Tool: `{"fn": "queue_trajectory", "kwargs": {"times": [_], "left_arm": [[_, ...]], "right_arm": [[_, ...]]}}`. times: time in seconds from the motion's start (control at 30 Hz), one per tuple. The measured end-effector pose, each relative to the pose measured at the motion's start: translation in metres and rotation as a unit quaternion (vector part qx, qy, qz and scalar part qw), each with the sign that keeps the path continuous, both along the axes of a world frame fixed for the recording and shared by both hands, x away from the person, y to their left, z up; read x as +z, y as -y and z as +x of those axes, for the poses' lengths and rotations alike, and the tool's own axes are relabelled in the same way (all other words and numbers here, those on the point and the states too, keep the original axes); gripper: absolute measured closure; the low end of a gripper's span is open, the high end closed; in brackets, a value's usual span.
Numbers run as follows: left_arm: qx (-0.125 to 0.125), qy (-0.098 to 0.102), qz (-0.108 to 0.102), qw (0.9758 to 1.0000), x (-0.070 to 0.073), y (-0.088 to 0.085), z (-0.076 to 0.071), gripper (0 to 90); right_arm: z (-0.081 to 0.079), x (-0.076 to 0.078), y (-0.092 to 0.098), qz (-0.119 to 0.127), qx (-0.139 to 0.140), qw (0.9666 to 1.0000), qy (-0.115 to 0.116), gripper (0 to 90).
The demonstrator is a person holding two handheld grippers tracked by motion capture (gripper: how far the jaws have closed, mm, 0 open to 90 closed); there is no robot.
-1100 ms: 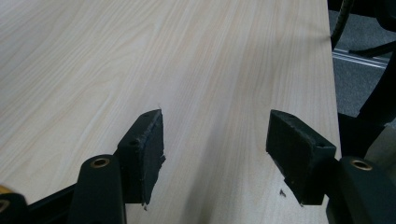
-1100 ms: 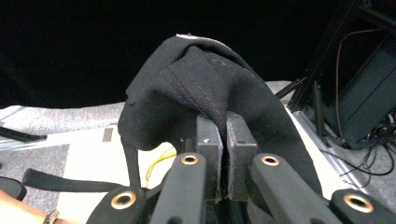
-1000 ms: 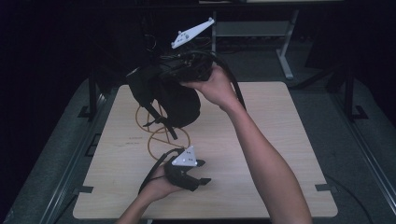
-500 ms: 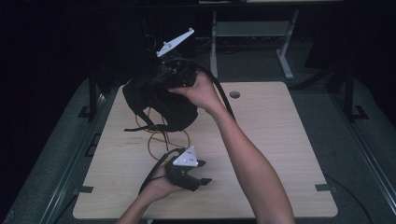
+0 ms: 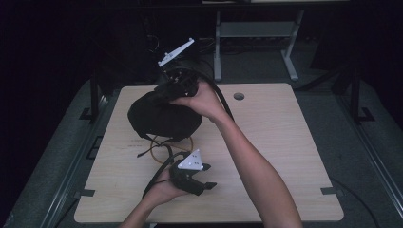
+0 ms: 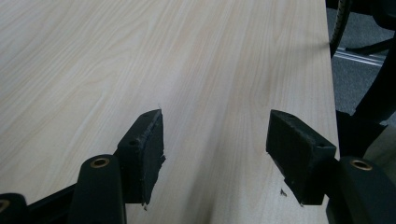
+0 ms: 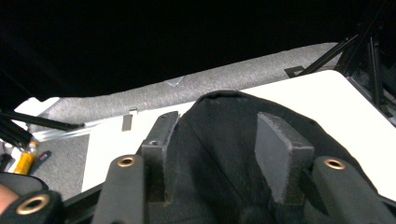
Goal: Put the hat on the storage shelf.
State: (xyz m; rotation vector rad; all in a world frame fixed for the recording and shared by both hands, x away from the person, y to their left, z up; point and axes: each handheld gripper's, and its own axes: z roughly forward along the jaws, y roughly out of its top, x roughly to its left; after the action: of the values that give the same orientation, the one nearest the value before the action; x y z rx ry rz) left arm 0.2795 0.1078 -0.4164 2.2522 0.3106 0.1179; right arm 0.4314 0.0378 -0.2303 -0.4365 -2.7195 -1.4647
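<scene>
the black cloth (image 5: 161,118) lies bunched in a dark mound on the far left part of the wooden table (image 5: 285,142), its near edge over an orange cable (image 5: 186,142) that loops on the tabletop; the right gripper (image 5: 166,90) is at the top of the mound, held by the right hand (image 5: 202,99) whose forearm crosses the table from the bottom right; in the right gripper view the cloth (image 7: 224,149) rises as a fold between the two black jaws, which have just been opening and now stand apart; the left pad seems to touch the fabric while the right pad (image 7: 275,149) looks a little clear of it, though the dark makes the contact hard to judge, so no firm clamp can be read; the left gripper (image 5: 206,179) rests low near the front edge of the table, in the left hand (image 5: 164,190), well apart from the cloth; in the left gripper view its fingers (image 6: 144,154) are spread wide over bare wood (image 6: 93,70) with nothing between them; a white plate (image 5: 176,52) stands tilted above the right gripper.
</scene>
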Motion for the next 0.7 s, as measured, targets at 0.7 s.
{"fn": "queue_trajectory", "kwargs": {"times": [0.7], "left_arm": [[0.019,-0.003,-0.011,0.9998,-0.002,-0.006,-0.001,34.4]], "right_arm": [[-0.001,-0.002,0.063,0.028,-0.058,0.9978,0.014,37.3]]}}
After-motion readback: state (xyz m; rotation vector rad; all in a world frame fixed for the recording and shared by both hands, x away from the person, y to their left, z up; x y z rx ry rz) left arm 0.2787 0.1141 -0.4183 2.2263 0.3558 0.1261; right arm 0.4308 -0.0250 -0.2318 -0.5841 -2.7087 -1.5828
